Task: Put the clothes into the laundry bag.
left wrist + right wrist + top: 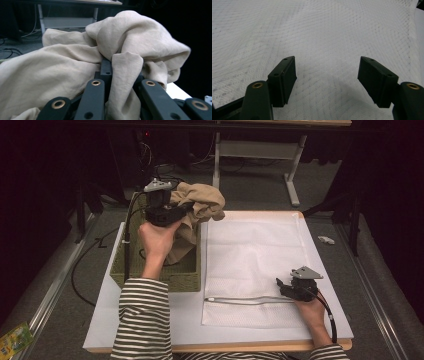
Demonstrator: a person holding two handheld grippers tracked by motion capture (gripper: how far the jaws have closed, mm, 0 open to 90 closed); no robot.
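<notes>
upper left of the high view, the left gripper (186,209) is clamped on the beige cloth (200,205), lifting it from the basket (155,275); the right gripper (281,285), jaws wide and empty, waits at the mesh bag (255,250) zipper, likely to open it.

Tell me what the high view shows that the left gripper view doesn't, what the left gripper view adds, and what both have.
High view alone: the woven basket that the beige cloth is lifted from, the white mesh bag flat on the table, and the right gripper, jaws open, by the bag's zipper edge.

Left gripper view alone: the black jaws closed on a fold of the cloth, seen close up, with fabric bunched above them.

Both: the beige cloth gripped by the left gripper, and the table frame on the floor behind.
</notes>
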